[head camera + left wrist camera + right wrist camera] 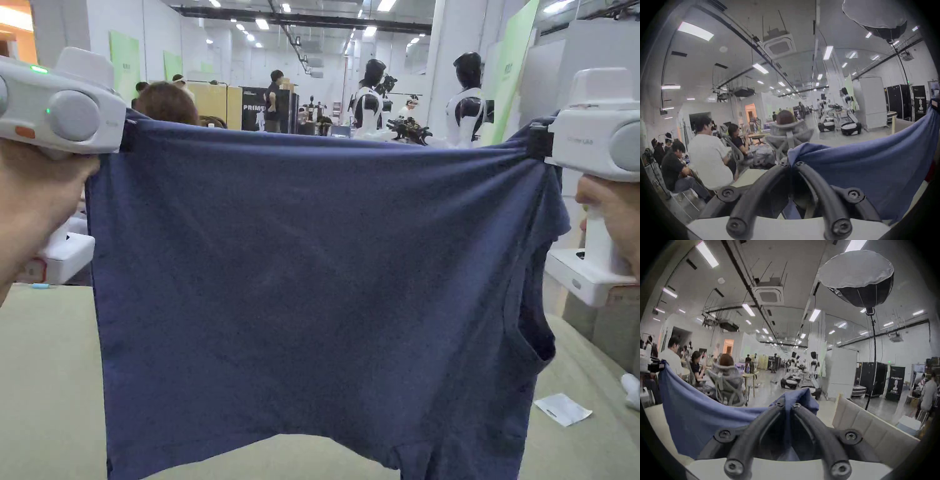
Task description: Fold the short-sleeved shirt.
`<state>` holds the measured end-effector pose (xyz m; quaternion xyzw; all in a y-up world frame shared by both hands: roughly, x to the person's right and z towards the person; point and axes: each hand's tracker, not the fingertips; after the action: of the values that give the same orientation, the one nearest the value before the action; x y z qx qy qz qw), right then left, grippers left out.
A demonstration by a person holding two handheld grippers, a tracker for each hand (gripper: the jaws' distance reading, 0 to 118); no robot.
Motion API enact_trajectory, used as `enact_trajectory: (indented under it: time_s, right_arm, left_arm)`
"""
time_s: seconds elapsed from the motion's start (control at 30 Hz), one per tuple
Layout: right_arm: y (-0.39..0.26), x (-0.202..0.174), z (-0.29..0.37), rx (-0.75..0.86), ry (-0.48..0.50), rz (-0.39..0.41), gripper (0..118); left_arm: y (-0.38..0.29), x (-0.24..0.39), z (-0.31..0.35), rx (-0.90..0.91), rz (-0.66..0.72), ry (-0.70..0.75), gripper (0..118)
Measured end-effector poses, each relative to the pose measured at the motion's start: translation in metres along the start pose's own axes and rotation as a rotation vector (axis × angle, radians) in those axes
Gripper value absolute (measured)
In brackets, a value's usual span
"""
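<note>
A: Where is the shirt (312,294)?

B: In the head view it hangs across the middle of the frame, a dark blue sheet stretched between the two grippers at its upper corners. Its top edge sags slightly between them, and its lower part drops to the bottom edge of the frame in front of the pale green table (44,381).

A: And the left gripper (128,136)?

B: Upper left of the head view, held in a hand (31,206). In the left gripper view its two black jaws meet at the tips, clenched on a bunched corner of the cloth, which runs off toward the right edge.

A: The right gripper (539,141)?

B: Upper right of the head view, also in a hand (615,212). In the right gripper view its jaws are pinched together on a fold of the blue fabric, which trails toward the left of that frame.

A: Anything else nearby?

B: A sleeve opening (531,337) hangs at the shirt's right side, and a white slip of paper (562,409) lies on the table at lower right. Seated people (708,152) show at the left of the left gripper view.
</note>
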<state>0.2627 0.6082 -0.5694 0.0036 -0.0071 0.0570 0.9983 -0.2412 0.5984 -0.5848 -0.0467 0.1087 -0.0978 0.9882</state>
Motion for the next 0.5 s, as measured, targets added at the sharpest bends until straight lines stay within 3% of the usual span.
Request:
enact_trajectory:
  time_s: [0.3, 0.5]
  right_arm:
    - [0.03, -0.01, -0.038, 0.074, -0.021, 0.046, 2]
    - [-0.033, -0.011, -0.068, -0.012, -0.014, 0.019, 3]
  left_arm:
    - [0.025, 0.0, -0.019, 0.043, 0.005, 0.03, 0]
    - [-0.041, 0.028, -0.055, -0.053, 0.003, 0.011, 0]
